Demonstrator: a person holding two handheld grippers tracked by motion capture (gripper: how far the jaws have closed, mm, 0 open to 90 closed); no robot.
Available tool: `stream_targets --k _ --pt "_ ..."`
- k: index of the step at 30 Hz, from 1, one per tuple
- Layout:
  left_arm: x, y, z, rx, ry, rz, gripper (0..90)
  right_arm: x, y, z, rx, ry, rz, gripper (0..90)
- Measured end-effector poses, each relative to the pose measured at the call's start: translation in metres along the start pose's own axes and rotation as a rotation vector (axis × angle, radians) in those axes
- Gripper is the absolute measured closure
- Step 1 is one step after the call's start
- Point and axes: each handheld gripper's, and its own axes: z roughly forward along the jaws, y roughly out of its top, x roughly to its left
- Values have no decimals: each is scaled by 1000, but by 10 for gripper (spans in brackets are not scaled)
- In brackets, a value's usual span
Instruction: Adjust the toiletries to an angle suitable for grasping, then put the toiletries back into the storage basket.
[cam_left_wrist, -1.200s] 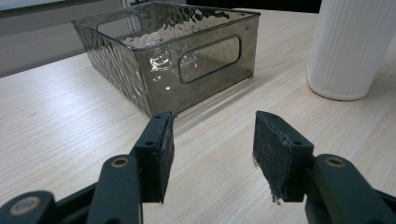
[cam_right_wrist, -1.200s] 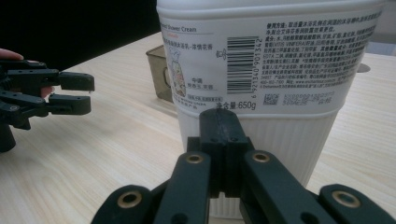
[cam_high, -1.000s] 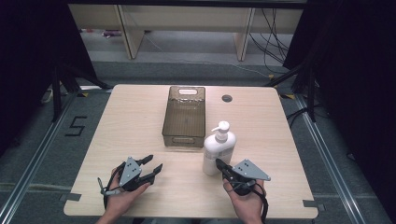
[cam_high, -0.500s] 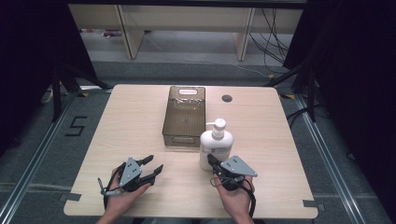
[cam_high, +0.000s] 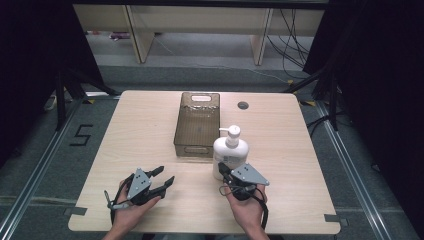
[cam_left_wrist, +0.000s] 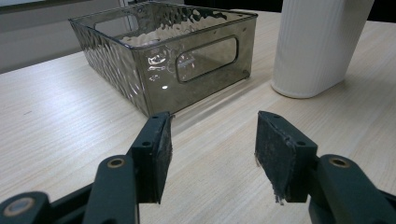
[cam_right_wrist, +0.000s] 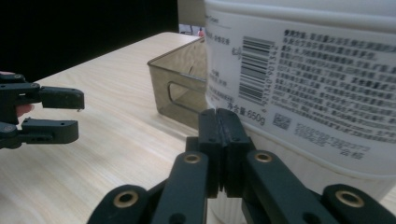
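From above, I see the worktop (cam_high: 150, 130) carrying a smoked clear bin (cam_high: 197, 124) near the middle of its far edge, and a white pump bottle (cam_high: 230, 155) upright just beside the bin's near right corner. My right gripper (cam_high: 223, 170) sits at the bottle's near side, by the near edge; its own camera shows the jaws clenched together on nothing, tips against the bottle's printed label (cam_right_wrist: 299, 70), text the overhead camera cannot resolve. My left gripper (cam_high: 162, 179), toward the near left corner, has just been opening; its view shows bare wood between released pads (cam_left_wrist: 275, 154).
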Motion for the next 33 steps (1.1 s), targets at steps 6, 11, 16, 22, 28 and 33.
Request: stream_targets --k 6,11,16,22,28,33 --pt "-1 0 2 4 3 5 429 -1 0 -23 -35 36 -29 742" --pt "0 1 2 9 15 -15 407 -29 -10 -60 -94 -16 32 629" --pt "2 0 2 -6 18 -37 400 -78 -33 -86 -84 -165 119 600" --pt "2 -1 0 -22 22 -40 392 -107 -56 -99 -67 -261 191 589" --pt "3 0 -1 -16 29 -47 391 -112 -57 -98 -81 -272 173 576" --pt "4 -1 -1 -36 26 -64 387 -102 -54 -94 -84 -244 195 543"
